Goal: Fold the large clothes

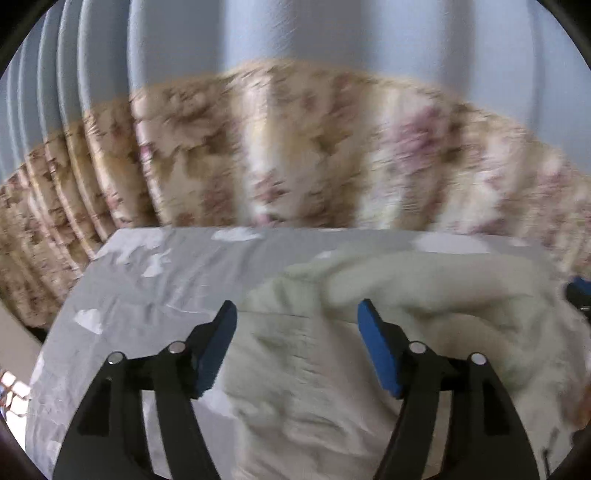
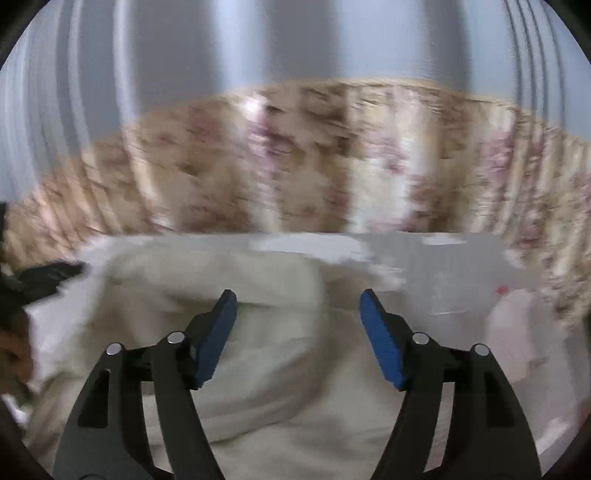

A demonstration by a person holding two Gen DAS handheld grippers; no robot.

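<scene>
A cream-white garment [image 1: 369,332] lies bunched on a table under a pale grey cover [image 1: 147,280]. In the left wrist view my left gripper [image 1: 297,314] hangs above the garment's left part, blue pads wide apart, nothing between them. The other gripper's blue tip [image 1: 580,288] shows at the right edge. In the right wrist view the same garment [image 2: 258,350] fills the lower left, and my right gripper [image 2: 298,302] stands open above it with nothing held. A dark shape, the left gripper [image 2: 44,280], shows at the left edge. Both views are motion-blurred.
A floral beige and pink curtain [image 1: 295,147] hangs behind the table's far edge, with a plain blue-grey curtain [image 1: 295,33] above it. The grey cover [image 2: 461,280] lies bare to the right of the garment, with a small red spot [image 2: 500,290] on it.
</scene>
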